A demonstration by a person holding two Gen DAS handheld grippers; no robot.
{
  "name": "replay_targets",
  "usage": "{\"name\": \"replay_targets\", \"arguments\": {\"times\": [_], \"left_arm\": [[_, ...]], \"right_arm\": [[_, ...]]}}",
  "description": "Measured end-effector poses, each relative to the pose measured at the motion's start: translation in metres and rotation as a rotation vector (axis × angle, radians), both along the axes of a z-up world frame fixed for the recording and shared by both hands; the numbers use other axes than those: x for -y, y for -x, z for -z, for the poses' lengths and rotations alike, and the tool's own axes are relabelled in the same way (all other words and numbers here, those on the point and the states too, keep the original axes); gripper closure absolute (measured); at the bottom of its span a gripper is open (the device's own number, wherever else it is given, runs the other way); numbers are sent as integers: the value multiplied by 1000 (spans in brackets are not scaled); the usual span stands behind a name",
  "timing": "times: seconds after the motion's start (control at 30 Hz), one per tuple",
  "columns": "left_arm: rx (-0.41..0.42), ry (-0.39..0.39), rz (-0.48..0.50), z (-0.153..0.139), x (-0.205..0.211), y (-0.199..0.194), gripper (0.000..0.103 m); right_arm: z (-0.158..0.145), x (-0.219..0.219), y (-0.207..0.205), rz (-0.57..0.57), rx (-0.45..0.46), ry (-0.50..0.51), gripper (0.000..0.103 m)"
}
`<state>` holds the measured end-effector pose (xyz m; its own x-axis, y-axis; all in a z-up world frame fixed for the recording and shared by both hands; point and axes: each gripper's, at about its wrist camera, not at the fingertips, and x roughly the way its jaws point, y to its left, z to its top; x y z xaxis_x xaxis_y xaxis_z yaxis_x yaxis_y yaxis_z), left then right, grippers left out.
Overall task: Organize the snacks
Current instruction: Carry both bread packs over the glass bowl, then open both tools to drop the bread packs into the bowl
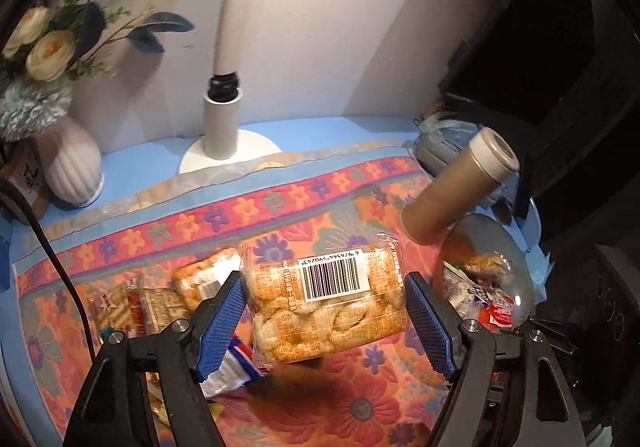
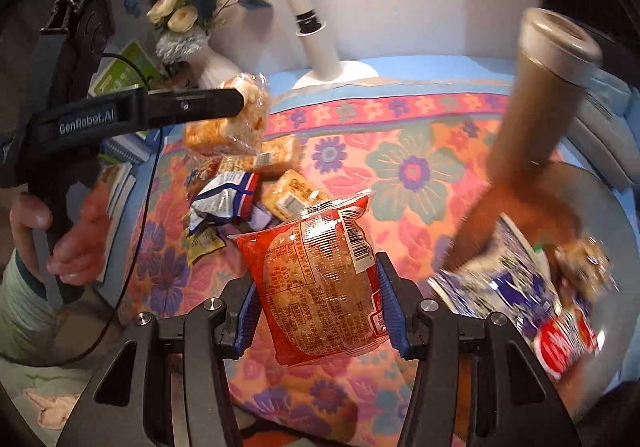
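My left gripper (image 1: 324,307) is shut on an orange bread packet (image 1: 328,299) with a barcode label, held above the flowered cloth; it also shows in the right wrist view (image 2: 228,123). My right gripper (image 2: 316,303) is shut on a red snack packet (image 2: 320,279), lifted over the cloth. A pile of loose snack packets (image 2: 256,187) lies on the cloth between them; in the left wrist view it lies (image 1: 160,303) under and left of the held packet. A grey plate (image 2: 600,207) on the right holds several snacks, among them a blue-white packet (image 2: 512,279).
A tall brown tumbler (image 2: 532,103) stands at the plate's far edge. A white lamp base (image 1: 224,135), a white vase of flowers (image 1: 72,163) and books (image 2: 120,75) stand at the back and left. The floral cloth (image 1: 320,199) covers a blue table.
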<state>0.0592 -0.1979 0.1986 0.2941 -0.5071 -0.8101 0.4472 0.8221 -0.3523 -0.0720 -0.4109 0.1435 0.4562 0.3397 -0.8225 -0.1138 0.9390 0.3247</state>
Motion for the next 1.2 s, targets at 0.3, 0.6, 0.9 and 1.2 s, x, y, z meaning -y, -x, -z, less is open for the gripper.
{"name": "replay_targets", "arguments": {"times": [0.3, 0.6, 0.9, 1.2], "left_arm": [[23, 40, 176, -14, 101, 40, 26], [15, 56, 268, -5, 189, 63, 26], [40, 33, 285, 2, 235, 69, 25], [-6, 34, 253, 17, 237, 62, 21]], "right_arm": [[-17, 85, 53, 201, 22, 32, 52], [-6, 171, 84, 375, -26, 76, 52], [0, 215, 79, 433, -39, 78, 51], [3, 224, 69, 433, -12, 68, 36]]}}
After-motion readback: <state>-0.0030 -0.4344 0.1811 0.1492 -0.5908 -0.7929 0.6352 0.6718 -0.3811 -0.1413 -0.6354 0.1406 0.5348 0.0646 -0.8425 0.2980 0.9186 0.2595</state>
